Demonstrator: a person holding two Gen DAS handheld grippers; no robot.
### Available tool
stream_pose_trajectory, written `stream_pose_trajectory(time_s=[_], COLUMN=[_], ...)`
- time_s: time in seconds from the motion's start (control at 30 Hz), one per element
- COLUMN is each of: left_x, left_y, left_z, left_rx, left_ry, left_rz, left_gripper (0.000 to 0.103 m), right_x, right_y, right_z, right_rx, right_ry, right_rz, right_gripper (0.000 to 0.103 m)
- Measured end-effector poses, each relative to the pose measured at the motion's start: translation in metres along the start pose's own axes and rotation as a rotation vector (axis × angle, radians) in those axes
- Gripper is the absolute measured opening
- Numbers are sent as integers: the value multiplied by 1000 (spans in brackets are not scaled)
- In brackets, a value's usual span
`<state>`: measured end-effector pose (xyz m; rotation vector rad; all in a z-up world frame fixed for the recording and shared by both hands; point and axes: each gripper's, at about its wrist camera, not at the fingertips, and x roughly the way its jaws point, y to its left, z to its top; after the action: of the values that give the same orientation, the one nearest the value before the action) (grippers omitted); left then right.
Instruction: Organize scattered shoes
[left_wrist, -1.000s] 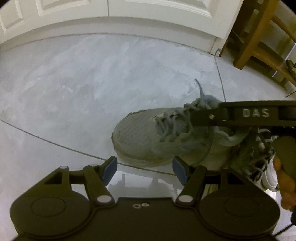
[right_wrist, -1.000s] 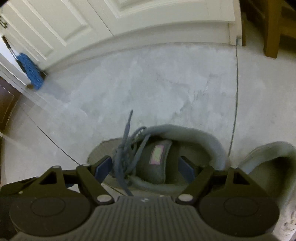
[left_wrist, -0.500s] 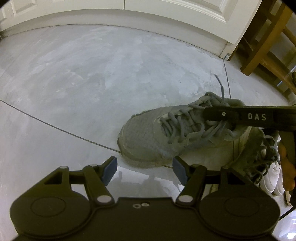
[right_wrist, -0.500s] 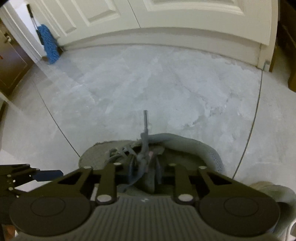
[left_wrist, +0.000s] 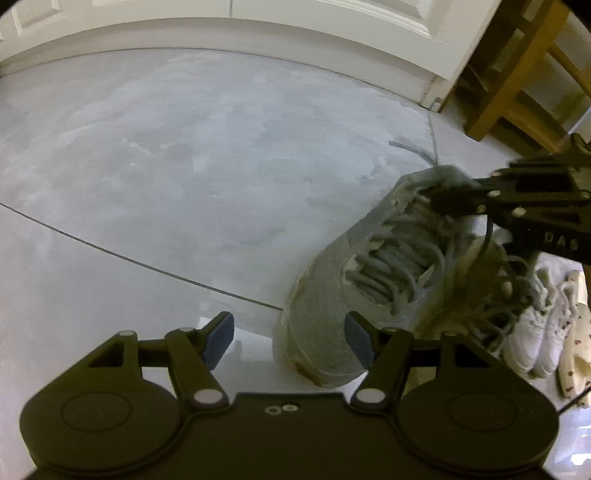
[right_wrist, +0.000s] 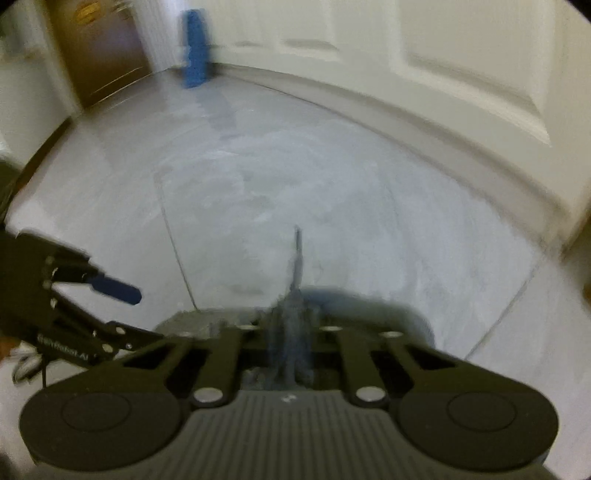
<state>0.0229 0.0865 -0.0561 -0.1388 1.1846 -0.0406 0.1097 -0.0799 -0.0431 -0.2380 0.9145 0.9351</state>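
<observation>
Now the right gripper (right_wrist: 291, 354) is clamped on the tongue and laces of the grey sneaker (left_wrist: 354, 295), where a second ago its jaws stood wide around the shoe's opening. The sneaker has tipped since then: in the left wrist view its heel end is raised under the gripper while its toe points down toward the floor (left_wrist: 184, 177), near a tile seam. A loose lace end (right_wrist: 297, 251) sticks up between the closed fingers. The right wrist view has also rolled, so the blue mop (right_wrist: 195, 48) and the brown door (right_wrist: 107, 51) now sit at the top left of the picture.

The left gripper (left_wrist: 290, 338) hangs apart from the shoe with its blue pads wide and nothing between them, just as before; the sneaker's toe lies just ahead of its right pad.

Ahead and to the left the floor is bare up to the white door (left_wrist: 332, 37) and its baseboard. To the right it is crowded: a second grey sneaker (left_wrist: 491, 295) touches the held one, white sneakers (left_wrist: 532, 332) and a patterned slipper (left_wrist: 576, 332) lie beyond it, and wooden chair legs (left_wrist: 517, 81) stand at the far right by the door's corner.
</observation>
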Motion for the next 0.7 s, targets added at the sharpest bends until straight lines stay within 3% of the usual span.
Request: stream_pose_trajectory(time_s=[0.07, 0.2, 0.27, 0.3, 0.33, 0.37, 0.4, 0.5, 0.63, 0.7], left_x=[0, 3, 2, 1, 0, -1, -2, -6, -9, -10], left_y=[-5, -16, -20, -23, -25, -28, -30, -41, -54, -60], left_z=[-1, -3, -5, -5, -6, -6, -6, -6, -9, -11], left_rx=[0, 5, 14, 16, 15, 12, 10, 14, 33, 44], left_ry=[3, 22, 26, 26, 27, 28, 28, 17, 7, 12], left_rz=[-7, 3, 14, 26, 37, 54, 65, 86, 99, 90], left_gripper=[66, 66, 66, 66, 66, 66, 66, 67, 67, 67], right_x=[18, 34, 26, 22, 18, 11, 1, -18, -46, -69], right_y=[5, 10, 10, 10, 10, 13, 19, 29, 32, 31], right_z=[1, -9, -11, -12, -12, -13, -14, -20, -31, -47], right_rx=[-95, -46, 9, 33, 52, 69, 56, 3, 61, 116], right_ry=[75, 130, 106, 96, 90, 75, 41, 0, -34, -40], right_rz=[6, -60, -64, -56, -45, -77, -173, -358, -463, -455], right_gripper=[8, 13, 32, 52, 79, 90, 95, 95, 95, 95])
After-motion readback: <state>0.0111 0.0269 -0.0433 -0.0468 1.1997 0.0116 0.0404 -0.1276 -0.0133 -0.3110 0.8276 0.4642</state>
